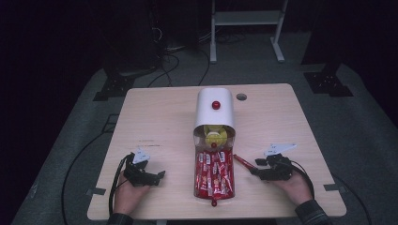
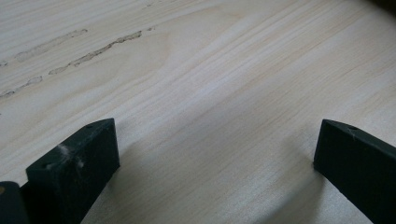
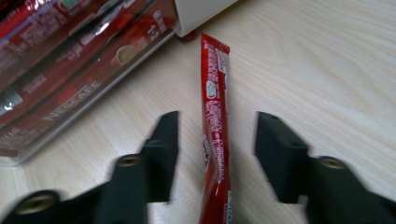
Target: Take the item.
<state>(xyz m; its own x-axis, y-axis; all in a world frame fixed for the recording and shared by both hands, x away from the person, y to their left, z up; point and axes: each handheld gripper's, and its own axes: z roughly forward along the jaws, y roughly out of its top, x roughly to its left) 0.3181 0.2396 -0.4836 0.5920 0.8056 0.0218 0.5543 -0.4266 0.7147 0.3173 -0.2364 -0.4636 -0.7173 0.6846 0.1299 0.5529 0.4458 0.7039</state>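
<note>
My right gripper (image 3: pixel 217 140) is sitting with its jaws wide, straddling a red sachet (image 3: pixel 215 121) lying flat on the table (image 1: pixel 159 117), neither jaw touching it; the sachet's far end is lying just beside the clear drawer (image 1: pixel 214 176) packed with red sachets, pulled out from the white dispenser (image 1: pixel 214 108); my left gripper (image 2: pixel 215 158) is resting wide over bare wood, well apart.

Red coffee stick sachet (image 3: pixel 215 126) beside a clear dispenser tray (image 1: pixel 214 174).
The slim glossy sachet lies flat on the pale wooden table (image 1: pixel 159 122), just right of the tray packed with matching red sachets, pointing towards its white domed housing (image 1: pixel 214 107).
</note>
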